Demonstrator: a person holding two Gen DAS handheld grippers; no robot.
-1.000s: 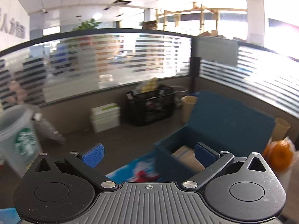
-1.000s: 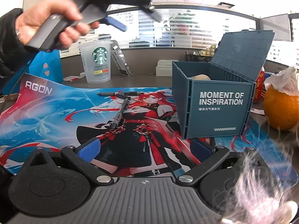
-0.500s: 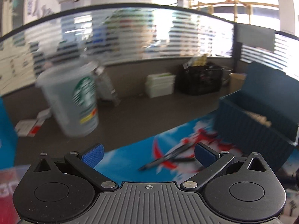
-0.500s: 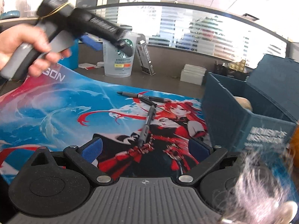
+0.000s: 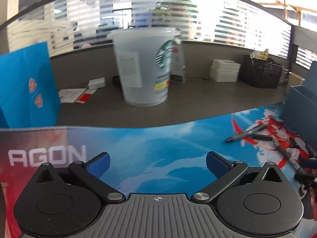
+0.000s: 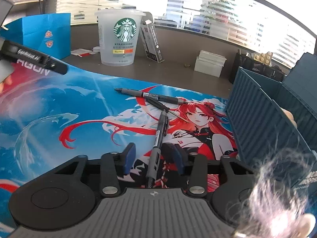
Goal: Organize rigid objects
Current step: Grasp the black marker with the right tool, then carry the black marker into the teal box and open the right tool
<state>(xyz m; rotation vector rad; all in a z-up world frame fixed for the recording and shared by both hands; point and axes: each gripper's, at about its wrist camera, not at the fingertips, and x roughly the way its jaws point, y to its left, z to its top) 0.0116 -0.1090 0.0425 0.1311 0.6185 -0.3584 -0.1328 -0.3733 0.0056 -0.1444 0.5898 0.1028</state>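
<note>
Two dark pens and a small screwdriver lie on the printed desk mat (image 6: 59, 107). The near pen (image 6: 158, 144) runs between the blue pads of my right gripper (image 6: 153, 159), whose jaws are partly closed around it without touching. The far pen (image 6: 150, 95) and the screwdriver (image 6: 162, 107) lie beyond. The blue storage box (image 6: 263, 119) stands open at the right. My left gripper (image 5: 157, 163) is open and empty above the mat's left part; the pens (image 5: 247, 133) show at its right. It also shows at the left of the right wrist view (image 6: 33, 57).
A Starbucks cup (image 6: 119, 37) stands behind the mat, with a dark carton (image 6: 151, 41) leaning beside it. A blue paper bag (image 6: 47, 35) is at back left. A white box (image 6: 210, 63) and a black basket (image 6: 255, 67) sit at the back.
My right gripper has dropped down over the near pen and its jaws have narrowed. My left gripper has swung left from the box toward the cup and lowered over the mat.
</note>
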